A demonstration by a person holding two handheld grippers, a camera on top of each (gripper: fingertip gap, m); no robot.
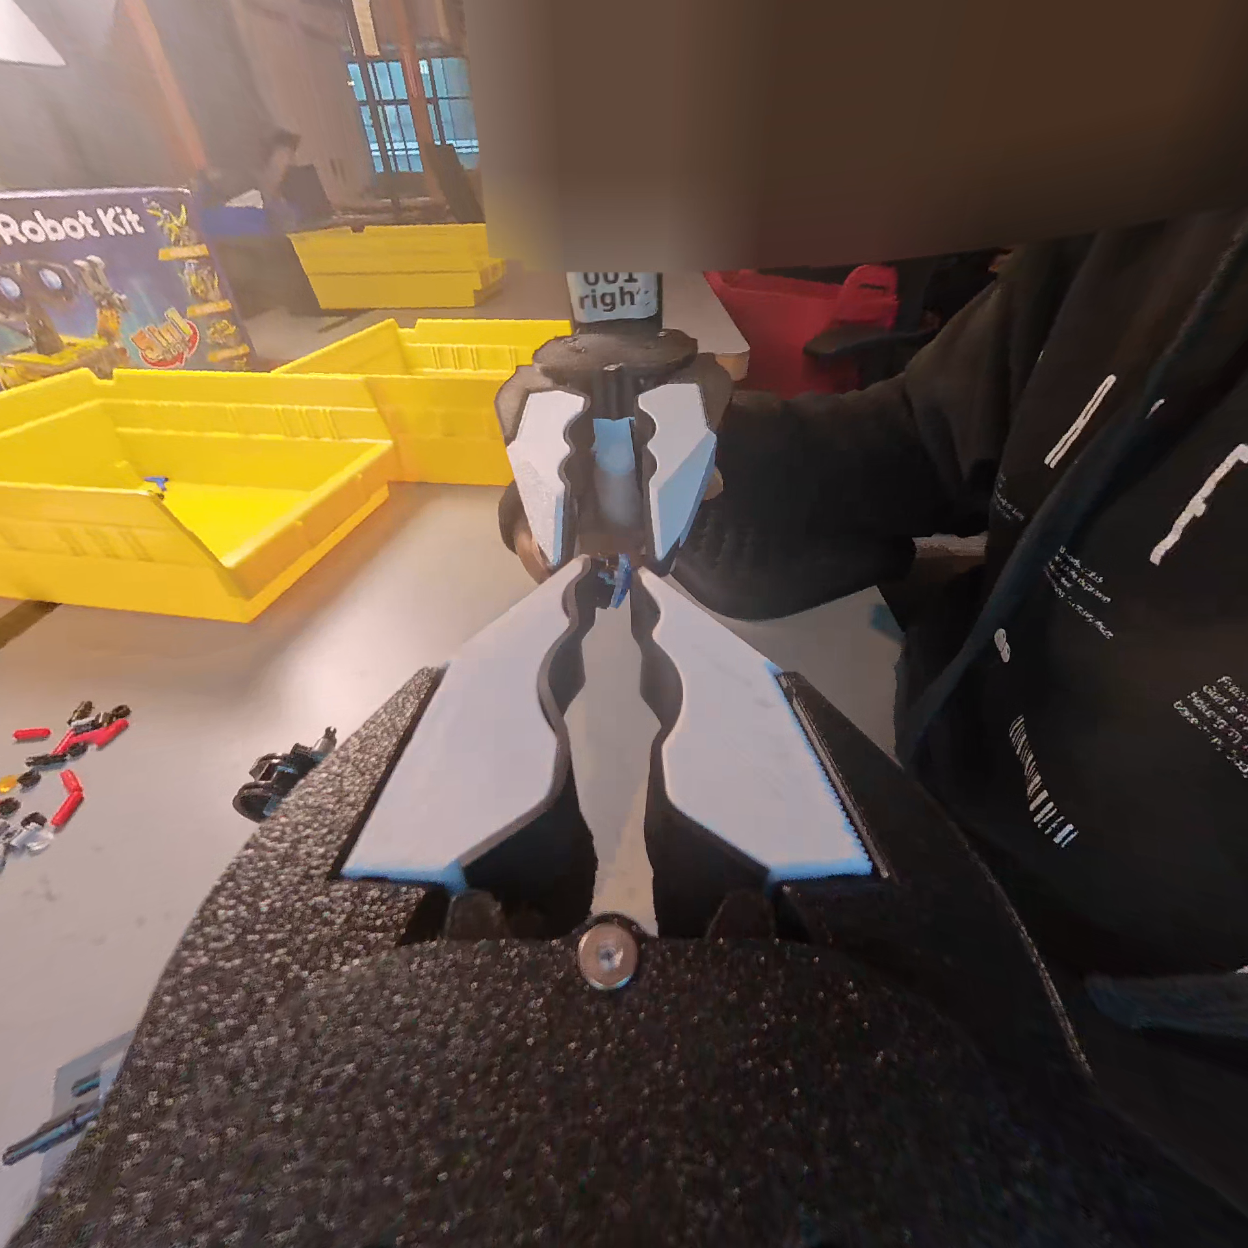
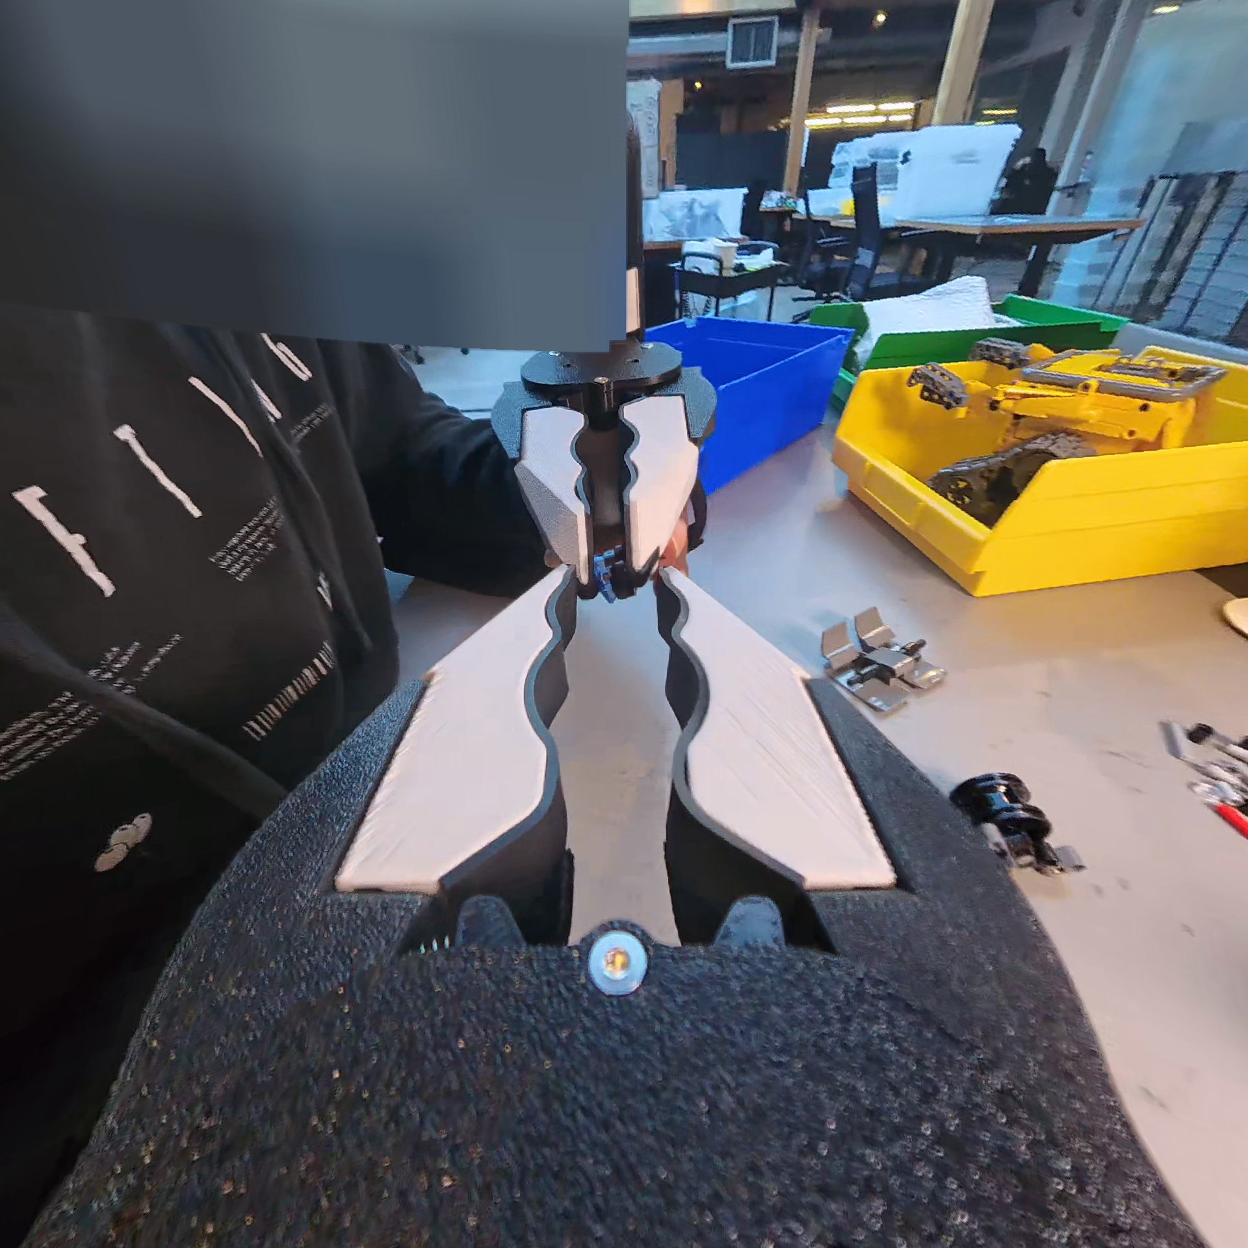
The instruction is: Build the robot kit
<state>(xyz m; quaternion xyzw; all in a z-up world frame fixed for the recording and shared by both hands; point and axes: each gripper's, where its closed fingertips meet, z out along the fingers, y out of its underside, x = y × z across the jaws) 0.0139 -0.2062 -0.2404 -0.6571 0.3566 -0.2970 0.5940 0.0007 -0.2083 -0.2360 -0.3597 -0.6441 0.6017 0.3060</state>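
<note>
Facing tip to tip, two hand-held grippers (image 1: 611,574) (image 2: 616,574), one blue piece (image 1: 618,582).

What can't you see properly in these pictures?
- Blue part: tiny, mostly hidden by the left gripper's jaws, both views.
- Loose pieces: left wrist view, too small, cut by the left edge.
- Model in yellow bin: right wrist view, bottom hidden by the bin wall.

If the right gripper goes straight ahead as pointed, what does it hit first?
Most likely the small blue-and-black part pinched in the left gripper, which sits right at the right gripper tips. Depth is unclear; they may already be touching.
</note>
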